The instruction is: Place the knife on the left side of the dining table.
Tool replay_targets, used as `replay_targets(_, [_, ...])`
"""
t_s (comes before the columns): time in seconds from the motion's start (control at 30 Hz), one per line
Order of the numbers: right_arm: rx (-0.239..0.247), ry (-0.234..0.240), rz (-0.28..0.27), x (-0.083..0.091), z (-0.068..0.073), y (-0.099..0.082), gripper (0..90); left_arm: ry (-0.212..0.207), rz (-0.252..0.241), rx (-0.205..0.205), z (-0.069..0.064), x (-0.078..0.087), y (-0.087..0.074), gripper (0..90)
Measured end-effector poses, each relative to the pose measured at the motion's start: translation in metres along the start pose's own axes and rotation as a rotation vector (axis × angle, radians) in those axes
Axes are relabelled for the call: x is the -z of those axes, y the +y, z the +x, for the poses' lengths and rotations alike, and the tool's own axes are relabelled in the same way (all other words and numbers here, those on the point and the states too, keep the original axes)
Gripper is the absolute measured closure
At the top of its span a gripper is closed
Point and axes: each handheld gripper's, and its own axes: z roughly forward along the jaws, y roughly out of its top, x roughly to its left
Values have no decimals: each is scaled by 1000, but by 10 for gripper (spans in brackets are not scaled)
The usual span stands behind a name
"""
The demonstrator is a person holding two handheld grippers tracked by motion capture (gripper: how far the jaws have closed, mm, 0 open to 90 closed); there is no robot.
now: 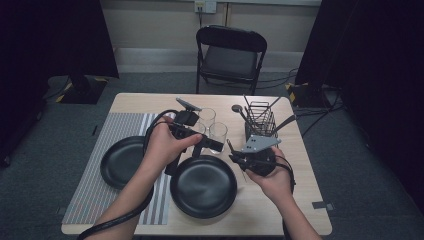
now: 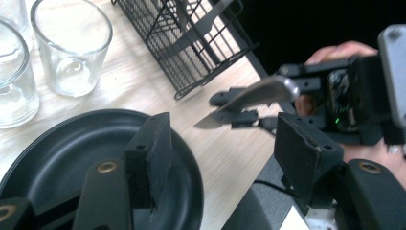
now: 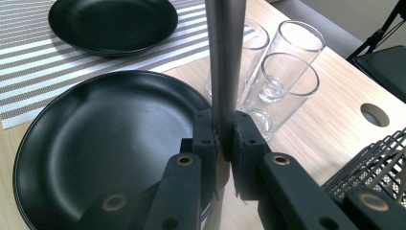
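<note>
Table knife point(image 3: 225, 62) clamped between the right gripper point(image 3: 221, 139) pads, long axis running straight out from the jaws, blade tip point(image 2: 210, 122) aimed toward the near black plate point(image 1: 202, 186). Held above bare tabletop just right of that plate, in front of the wire cutlery basket point(image 1: 261, 120). Left gripper point(image 2: 218, 153) jaws apart and empty, hovering over the plate rim, nearest to the blade end. Right hand point(image 1: 272, 180) level, palm up, beside the plate.
</note>
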Motion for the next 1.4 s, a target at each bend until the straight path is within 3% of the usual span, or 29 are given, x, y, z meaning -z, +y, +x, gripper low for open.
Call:
replay_targets(0.4, [3,0,8,-2,0,0,823,-17,-1,-5,-11,-3,5,405])
replay_targets(0.47, [11,0,9,-2,1,1,822,-15,2,11,-12,-4,6,406])
replay_targets(0.6, [12,5,4,-3,2,2,823,-16,1,12,-11,-7,6,443])
replay_targets(0.67, [19,6,9,-3,4,4,823,-29,2,37,-10,-8,6,519])
replay_targets(0.97, [20,15,10,-7,7,5,823,-59,8,32,-11,-4,5,698])
replay_targets(1.4, [28,12,28,-11,10,7,823,-54,30,58,-8,-5,4,712])
